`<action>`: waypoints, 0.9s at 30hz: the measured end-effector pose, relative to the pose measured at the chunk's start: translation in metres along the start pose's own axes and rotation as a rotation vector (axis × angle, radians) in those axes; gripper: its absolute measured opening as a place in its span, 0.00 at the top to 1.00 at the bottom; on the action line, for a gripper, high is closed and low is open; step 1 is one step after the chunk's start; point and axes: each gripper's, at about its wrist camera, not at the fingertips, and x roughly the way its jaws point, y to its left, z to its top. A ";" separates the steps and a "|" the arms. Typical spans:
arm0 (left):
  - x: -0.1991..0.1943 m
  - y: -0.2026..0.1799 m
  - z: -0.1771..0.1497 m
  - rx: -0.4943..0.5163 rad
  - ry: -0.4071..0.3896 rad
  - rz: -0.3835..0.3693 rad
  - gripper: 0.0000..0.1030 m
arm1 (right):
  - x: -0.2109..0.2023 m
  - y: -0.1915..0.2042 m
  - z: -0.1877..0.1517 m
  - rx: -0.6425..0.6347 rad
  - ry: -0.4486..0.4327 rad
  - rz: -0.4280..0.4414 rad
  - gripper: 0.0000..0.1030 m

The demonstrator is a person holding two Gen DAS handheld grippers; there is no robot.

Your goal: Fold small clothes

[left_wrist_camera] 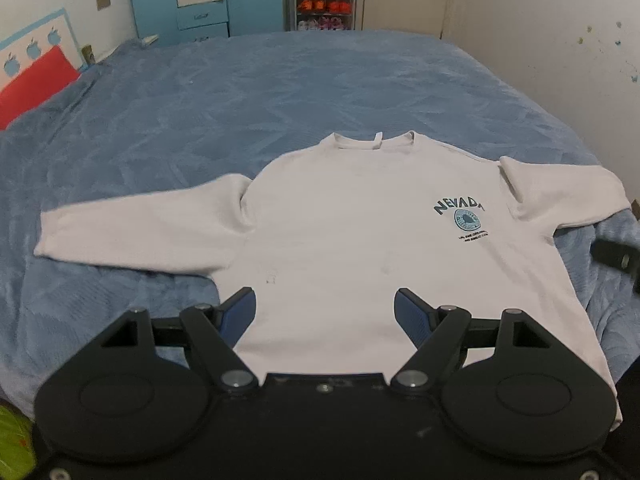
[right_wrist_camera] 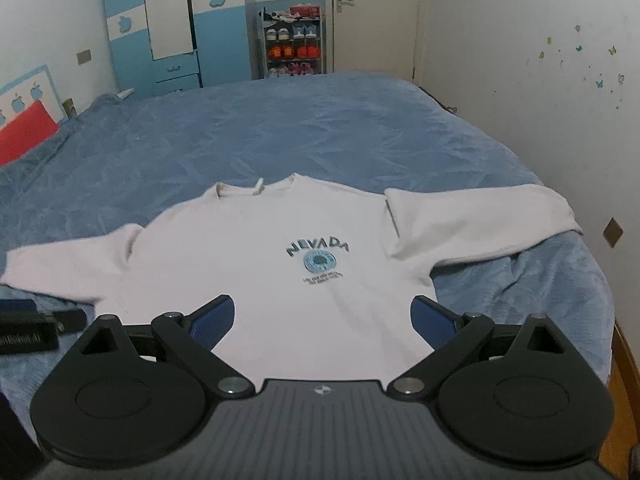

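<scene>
A small white long-sleeved sweatshirt [left_wrist_camera: 348, 240] with a blue "NEVADA" print lies flat and face up on the blue bedspread [left_wrist_camera: 280, 92], sleeves spread to both sides, collar away from me. It also shows in the right wrist view [right_wrist_camera: 256, 276]. My left gripper [left_wrist_camera: 325, 300] is open and empty, just above the hem on the shirt's left half. My right gripper [right_wrist_camera: 324, 312] is open and empty, above the hem on the right half. Part of the right gripper shows at the right edge of the left wrist view [left_wrist_camera: 618, 258].
The bed [right_wrist_camera: 320, 128] reaches to the white wall on the right [right_wrist_camera: 520, 60]. A red pillow [left_wrist_camera: 32, 84] lies at the far left. A blue wardrobe [right_wrist_camera: 172, 24], a shoe rack [right_wrist_camera: 294, 44] and a door stand beyond the bed. A green object [left_wrist_camera: 14, 440] is at lower left.
</scene>
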 end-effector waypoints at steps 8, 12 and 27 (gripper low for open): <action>-0.001 0.018 0.020 -0.048 0.028 -0.018 0.24 | 0.004 0.005 0.021 -0.016 0.023 -0.041 0.00; 0.004 0.014 0.025 -0.006 -0.026 0.038 0.24 | 0.007 0.004 0.021 -0.007 0.028 -0.038 0.00; 0.022 0.016 0.040 -0.019 0.006 0.021 0.24 | 0.016 0.014 0.020 -0.024 0.017 -0.039 0.00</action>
